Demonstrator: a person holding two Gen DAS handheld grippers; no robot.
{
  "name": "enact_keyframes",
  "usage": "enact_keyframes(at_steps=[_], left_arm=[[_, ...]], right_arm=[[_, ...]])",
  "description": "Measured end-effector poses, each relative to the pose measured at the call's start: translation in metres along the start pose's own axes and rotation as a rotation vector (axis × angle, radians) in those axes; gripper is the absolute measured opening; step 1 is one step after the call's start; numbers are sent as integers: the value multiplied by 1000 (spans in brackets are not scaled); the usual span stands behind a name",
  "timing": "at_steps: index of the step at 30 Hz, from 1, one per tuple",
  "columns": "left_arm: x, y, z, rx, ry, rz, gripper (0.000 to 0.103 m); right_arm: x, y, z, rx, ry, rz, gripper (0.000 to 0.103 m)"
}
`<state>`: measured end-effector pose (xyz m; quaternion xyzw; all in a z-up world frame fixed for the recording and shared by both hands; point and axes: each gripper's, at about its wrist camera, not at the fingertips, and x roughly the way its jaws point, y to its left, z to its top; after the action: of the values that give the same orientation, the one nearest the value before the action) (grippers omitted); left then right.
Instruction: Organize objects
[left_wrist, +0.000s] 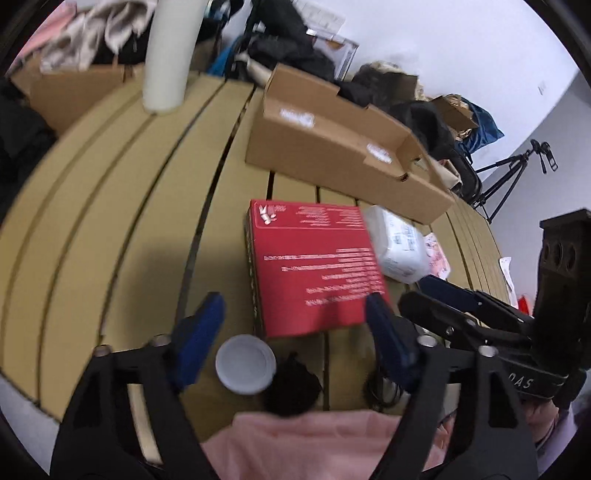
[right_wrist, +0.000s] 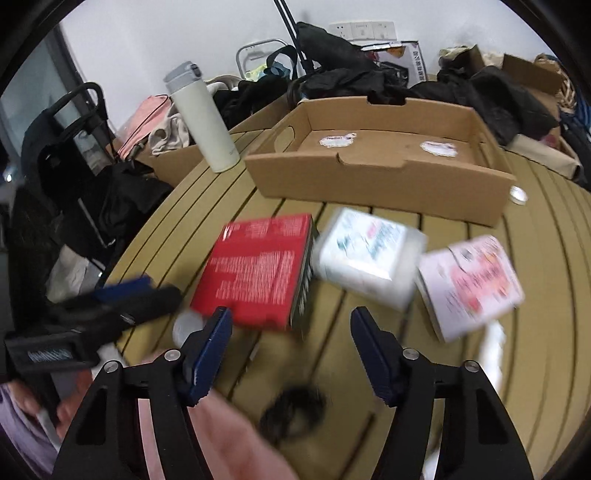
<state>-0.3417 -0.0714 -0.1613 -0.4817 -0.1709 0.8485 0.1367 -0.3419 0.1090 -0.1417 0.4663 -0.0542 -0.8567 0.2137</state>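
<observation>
A red box (left_wrist: 314, 266) (right_wrist: 258, 266) lies flat on the slatted wooden table (left_wrist: 110, 221). To its right is a white plastic-wrapped pack (left_wrist: 399, 243) (right_wrist: 369, 258), then a pink-and-white box (right_wrist: 472, 284). Behind them stands an open cardboard tray (left_wrist: 332, 155) (right_wrist: 369, 181). My left gripper (left_wrist: 293, 306) hovers open over the red box's near edge, holding nothing. My right gripper (right_wrist: 291, 314) is open above the table in front of the red box and the pack, with nothing between its fingers. Each gripper shows in the other's view, blurred.
A white round cap (left_wrist: 245, 363) and a black bundle (right_wrist: 295, 410) lie near the front edge, beside pink cloth (left_wrist: 314, 443). A white flask (right_wrist: 203, 118) stands at the back left. A small lid (right_wrist: 519, 194) lies by the tray's right end. Bags, clothes and boxes crowd the background.
</observation>
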Motion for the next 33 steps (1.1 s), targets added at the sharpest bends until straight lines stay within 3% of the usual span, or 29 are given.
enact_keyframes(at_steps=[3, 5, 11, 15, 23, 29, 33], left_arm=[[16, 6, 0, -17, 48, -21, 46], [23, 8, -2, -30, 71, -78, 46], [22, 11, -1, -58, 58, -100, 42], [-6, -14, 3, -1, 14, -74, 42], [-68, -67, 1, 72, -68, -128, 41], [-62, -82, 12, 50, -67, -164, 41], [-49, -85, 38, 57, -54, -159, 41]], right_arm=[[22, -2, 6, 22, 45, 50, 53], [34, -2, 7, 22, 68, 56, 50], [44, -12, 7, 59, 88, 69, 47], [16, -8, 11, 52, 39, 80, 45], [-79, -2, 5, 33, -86, 81, 45], [-102, -8, 8, 35, -126, 48, 45], [-99, -20, 28, 42, -127, 49, 45]])
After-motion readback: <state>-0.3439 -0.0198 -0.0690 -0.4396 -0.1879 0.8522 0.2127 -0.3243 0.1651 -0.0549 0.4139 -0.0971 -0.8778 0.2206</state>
